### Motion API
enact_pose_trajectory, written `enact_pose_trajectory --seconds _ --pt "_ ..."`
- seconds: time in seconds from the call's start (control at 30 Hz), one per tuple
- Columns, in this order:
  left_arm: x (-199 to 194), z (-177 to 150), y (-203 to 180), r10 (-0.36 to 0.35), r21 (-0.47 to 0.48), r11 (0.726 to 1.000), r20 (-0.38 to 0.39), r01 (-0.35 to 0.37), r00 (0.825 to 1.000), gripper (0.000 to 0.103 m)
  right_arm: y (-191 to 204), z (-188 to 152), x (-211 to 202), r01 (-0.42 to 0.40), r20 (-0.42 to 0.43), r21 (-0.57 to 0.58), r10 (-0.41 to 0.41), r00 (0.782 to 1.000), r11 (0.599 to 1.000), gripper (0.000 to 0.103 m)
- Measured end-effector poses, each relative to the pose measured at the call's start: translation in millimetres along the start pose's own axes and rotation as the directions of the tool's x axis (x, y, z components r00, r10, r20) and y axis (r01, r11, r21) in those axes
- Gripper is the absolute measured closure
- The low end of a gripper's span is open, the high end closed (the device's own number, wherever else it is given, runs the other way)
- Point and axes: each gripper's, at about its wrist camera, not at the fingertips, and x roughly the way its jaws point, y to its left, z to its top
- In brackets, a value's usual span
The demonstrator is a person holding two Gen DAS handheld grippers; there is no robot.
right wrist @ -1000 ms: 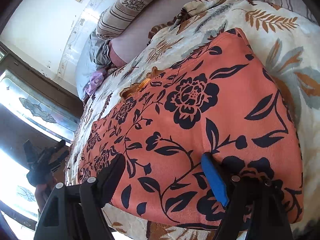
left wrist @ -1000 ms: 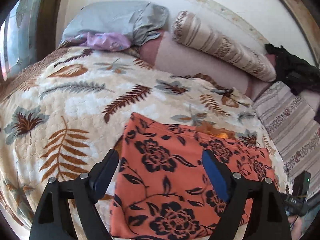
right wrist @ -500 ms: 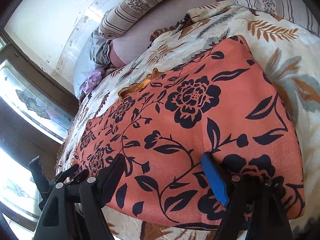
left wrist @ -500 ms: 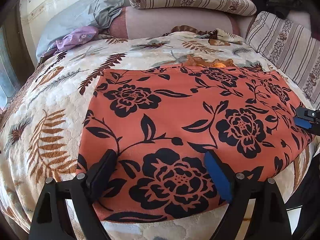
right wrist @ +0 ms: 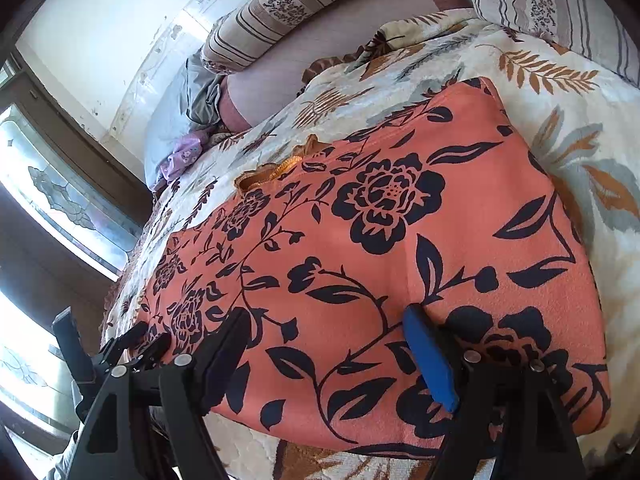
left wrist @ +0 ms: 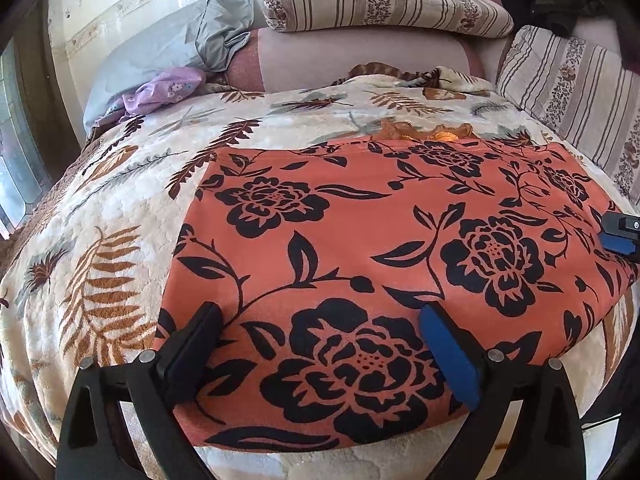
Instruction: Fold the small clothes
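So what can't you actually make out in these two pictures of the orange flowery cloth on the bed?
- Orange floral garment: which kind of clothing it is; it lies flat, and only an orange trim peeks out at its far edge.
- Its near edge: partly covered by the left gripper in the left view and the right gripper in the right view.
- Purple cloth by the pillows: too crumpled to identify.

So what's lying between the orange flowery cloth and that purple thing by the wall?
Only bare leaf-print blanket lies between the orange floral garment and the purple cloth, clearest in the left wrist view.
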Motion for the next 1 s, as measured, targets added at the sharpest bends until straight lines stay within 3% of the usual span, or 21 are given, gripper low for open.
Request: enact_pose_trajectory --seconds 0.23,0.37,0.43,0.53,0.63,0.67,0.77,0.83,1.0 --pt "-10 8 1 0.004 -0.017 1.0 -0.024 -0.005 1.0 0.004 1 -1 0 0.01 -0.002 -0.014 -0.01 1.0 1.0 0.022" --pt "-45 12 -4 0.024 0.011 1.0 0.174 -0.026 0.984 0.004 1 -1 0 0.008 -0.001 -0.016 -0.008 1.0 1.0 0.022" --pt "-36 11 -9 0.019 0.041 0.999 0.139 -0.025 0.99 0.004 2 -1 0 0.012 -0.002 -0.021 -0.012 1.0 1.0 0.022" --pt "-3 1 -22 0.004 0.102 0.995 -0.032 -0.001 0.999 0.004 4 -1 1 0.021 -0.004 -0.035 -0.021 1.0 0.999 0.02" --pt "-12 4 -21 -0.012 0.092 0.996 0.005 0.011 1.0 0.004 6 -2 1 0.027 -0.004 -0.041 -0.027 1.0 0.999 0.02" --pt "-17 6 -19 -0.022 0.084 0.996 0.024 0.02 0.999 0.004 6 -2 1 0.026 -0.004 -0.04 -0.026 1.0 0.999 0.02" --pt "-47 13 -8 0.018 0.023 0.999 0.19 -0.023 0.982 0.004 5 -1 1 0.02 -0.003 -0.036 -0.02 1.0 0.999 0.02" --pt "-55 16 3 0.049 -0.031 0.999 0.232 -0.043 0.972 0.004 5 -2 1 0.022 -0.002 -0.039 -0.022 1.0 0.999 0.02" --pt "-32 17 30 0.051 -0.168 0.985 0.109 -0.032 0.993 0.004 10 -3 1 0.047 0.001 -0.077 -0.047 0.999 0.996 0.02"
